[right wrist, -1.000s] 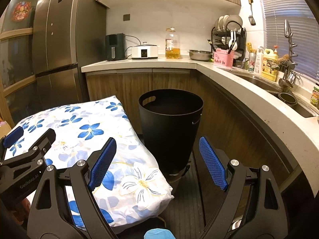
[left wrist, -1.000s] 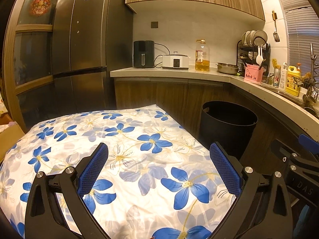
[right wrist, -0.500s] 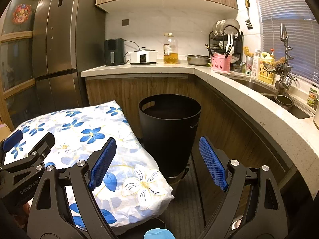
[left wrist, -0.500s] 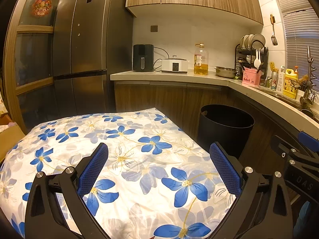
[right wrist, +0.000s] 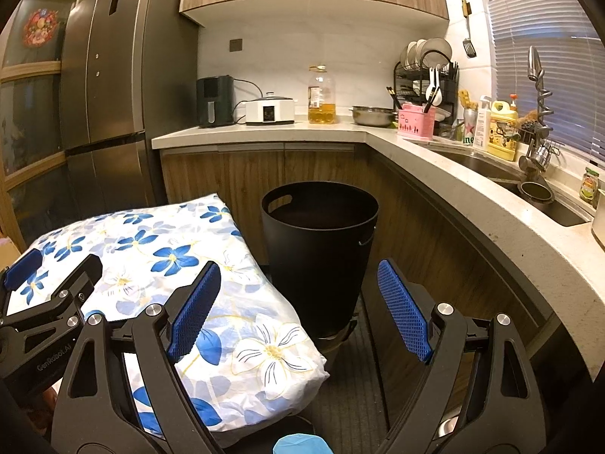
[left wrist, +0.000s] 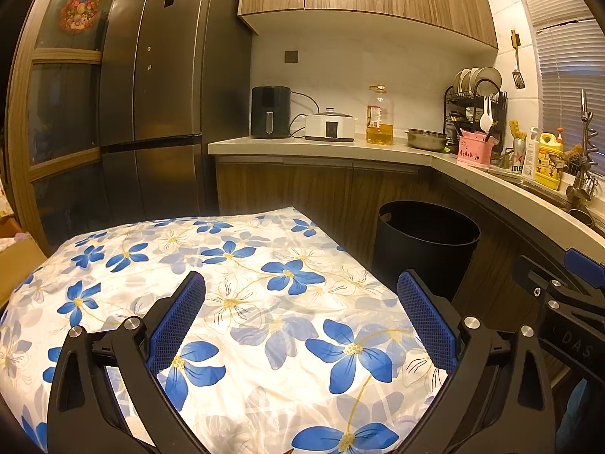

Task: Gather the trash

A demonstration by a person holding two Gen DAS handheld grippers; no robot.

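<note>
Both views have tipped down a touch since a second ago. Left gripper [left wrist: 300, 314] and right gripper [right wrist: 298, 308] gape empty; no trash visible, so they could snag the floral cloth [left wrist: 242, 283] beside the black bin [right wrist: 319, 249]

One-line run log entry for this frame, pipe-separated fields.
phase: start, no trash held | left gripper: open, empty, over floral cushion | right gripper: open, empty, facing black bin | bin: upright, on floor beside cushion

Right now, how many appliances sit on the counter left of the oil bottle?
2. A black air fryer beside the fridge, and a white cooker between it and the oil bottle. None seems hidden.
</note>
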